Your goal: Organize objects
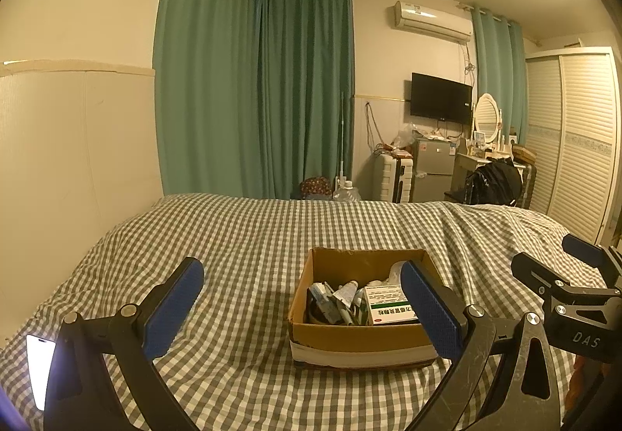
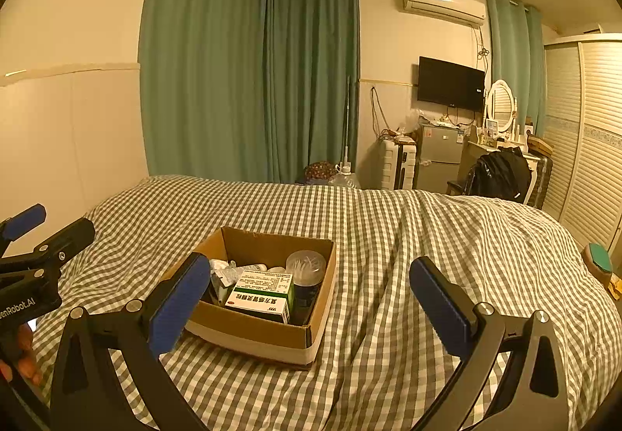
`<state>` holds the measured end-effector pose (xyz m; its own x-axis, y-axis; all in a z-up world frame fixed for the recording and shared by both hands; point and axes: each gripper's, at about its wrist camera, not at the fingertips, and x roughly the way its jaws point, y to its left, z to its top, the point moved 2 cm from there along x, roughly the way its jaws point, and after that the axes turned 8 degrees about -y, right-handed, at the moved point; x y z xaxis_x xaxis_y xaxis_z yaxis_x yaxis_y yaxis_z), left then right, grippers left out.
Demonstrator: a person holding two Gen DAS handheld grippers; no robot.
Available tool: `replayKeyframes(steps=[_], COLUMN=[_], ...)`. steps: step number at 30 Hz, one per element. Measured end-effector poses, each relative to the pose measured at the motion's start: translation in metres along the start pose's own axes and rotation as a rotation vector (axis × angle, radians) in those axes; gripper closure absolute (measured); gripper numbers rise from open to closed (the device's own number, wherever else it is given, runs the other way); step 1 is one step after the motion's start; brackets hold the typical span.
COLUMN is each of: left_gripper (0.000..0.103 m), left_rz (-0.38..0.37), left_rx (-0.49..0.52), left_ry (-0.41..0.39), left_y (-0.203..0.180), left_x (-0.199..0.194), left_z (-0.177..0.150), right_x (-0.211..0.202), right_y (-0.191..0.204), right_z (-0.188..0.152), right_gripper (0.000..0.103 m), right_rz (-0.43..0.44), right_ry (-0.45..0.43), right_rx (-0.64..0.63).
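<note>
An open cardboard box [image 1: 361, 339] sits on the checked bed [image 1: 241, 236]. It holds a green and white medicine box [image 1: 388, 304], tubes and small packets. In the right wrist view the box [image 2: 252, 334] also holds the medicine box [image 2: 262, 295] and a clear round-lidded jar [image 2: 306, 266]. My left gripper [image 1: 303, 299] is open and empty, just before the box, its right finger over the box's right side. My right gripper [image 2: 311, 299] is open and empty, its left finger at the box's left wall. Each gripper shows at the edge of the other's view.
A lit phone [image 1: 39, 369] lies on the bed at the near left. A green-topped object [image 2: 600, 262] sits at the bed's right edge. Green curtains [image 1: 252, 93], a fridge [image 1: 433, 168], a TV [image 1: 441, 98] and a wardrobe [image 1: 575, 139] stand beyond the bed.
</note>
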<state>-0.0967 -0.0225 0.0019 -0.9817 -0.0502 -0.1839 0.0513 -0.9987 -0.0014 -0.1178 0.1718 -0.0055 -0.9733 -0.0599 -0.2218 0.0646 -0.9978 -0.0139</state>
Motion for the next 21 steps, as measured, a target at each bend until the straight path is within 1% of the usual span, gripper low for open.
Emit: replayKeyframes(steps=[6,10,21], left_gripper=[0.000,0.000,0.000], left_rz=[0.011,0.011,-0.007], left_rx=[0.015,0.007,0.004], left_ry=[-0.007,-0.008,-0.004], left_y=[-0.002,-0.002,-0.009], left_x=[-0.003,-0.003,-0.011], left_z=[0.001,0.000,-0.003], right_x=[0.002,0.001,-0.009], right_y=[0.002,0.004,-0.002], right_z=[-0.001,-0.001,-0.006], right_gripper=[0.000,0.000,0.000], right_rz=[0.000,0.000,-0.015], right_ry=[0.003,0.001,-0.010], right_rx=[-0.003,-0.004,0.006])
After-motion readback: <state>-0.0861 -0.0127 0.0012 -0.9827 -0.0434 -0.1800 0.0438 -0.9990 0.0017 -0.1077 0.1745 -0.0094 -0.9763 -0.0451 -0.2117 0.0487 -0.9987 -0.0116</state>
